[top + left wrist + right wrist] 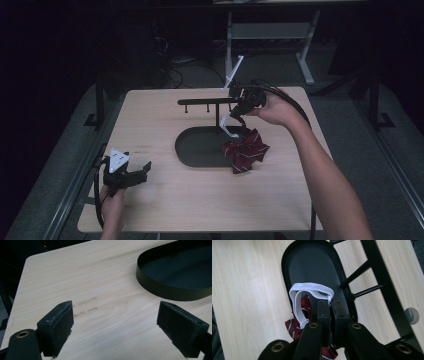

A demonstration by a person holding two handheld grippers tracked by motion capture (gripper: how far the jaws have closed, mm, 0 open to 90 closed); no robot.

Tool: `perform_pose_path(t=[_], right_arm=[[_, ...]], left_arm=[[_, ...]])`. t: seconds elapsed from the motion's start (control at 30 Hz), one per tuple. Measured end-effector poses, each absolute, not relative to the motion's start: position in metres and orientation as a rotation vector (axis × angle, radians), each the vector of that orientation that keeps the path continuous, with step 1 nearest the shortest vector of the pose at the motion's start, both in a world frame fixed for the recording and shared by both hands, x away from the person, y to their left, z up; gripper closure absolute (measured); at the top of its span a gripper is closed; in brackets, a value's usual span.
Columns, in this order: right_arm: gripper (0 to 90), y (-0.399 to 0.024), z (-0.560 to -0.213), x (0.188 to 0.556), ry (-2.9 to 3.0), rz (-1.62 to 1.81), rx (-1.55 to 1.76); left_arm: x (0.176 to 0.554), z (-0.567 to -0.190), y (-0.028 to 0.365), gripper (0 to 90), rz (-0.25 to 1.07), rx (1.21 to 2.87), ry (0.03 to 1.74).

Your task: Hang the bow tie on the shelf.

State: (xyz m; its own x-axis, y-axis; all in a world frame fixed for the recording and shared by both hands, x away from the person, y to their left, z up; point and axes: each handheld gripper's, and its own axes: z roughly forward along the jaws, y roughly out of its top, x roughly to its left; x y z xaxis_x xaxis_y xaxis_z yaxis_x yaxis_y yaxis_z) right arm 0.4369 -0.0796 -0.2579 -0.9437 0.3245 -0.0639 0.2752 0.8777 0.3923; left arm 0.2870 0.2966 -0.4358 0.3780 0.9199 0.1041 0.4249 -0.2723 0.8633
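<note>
Wooden table (200, 200) | right tongs (329, 305) clamped on bow tie's (246, 151) white strap (312, 287), rack bar (207, 101) just beyond | left tongs (115, 322) wide open, empty, well apart

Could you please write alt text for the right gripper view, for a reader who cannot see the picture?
The right gripper, its black jaws shut, pinches the white elastic strap of a dark red striped bow tie that hangs under it. Below lie a black oval tray and the black bar with pegs of a stand, on a light wooden table.
</note>
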Motion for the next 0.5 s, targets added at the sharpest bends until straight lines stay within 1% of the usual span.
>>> perform_pose_path(t=[0.5], right_arm=[[86.1, -0.074, -0.252, 0.455, 2.907, 0.577, 0.518]], left_arm=[[0.287, -0.436, 0.297, 13.5, 0.799, 1.854, 1.170]])
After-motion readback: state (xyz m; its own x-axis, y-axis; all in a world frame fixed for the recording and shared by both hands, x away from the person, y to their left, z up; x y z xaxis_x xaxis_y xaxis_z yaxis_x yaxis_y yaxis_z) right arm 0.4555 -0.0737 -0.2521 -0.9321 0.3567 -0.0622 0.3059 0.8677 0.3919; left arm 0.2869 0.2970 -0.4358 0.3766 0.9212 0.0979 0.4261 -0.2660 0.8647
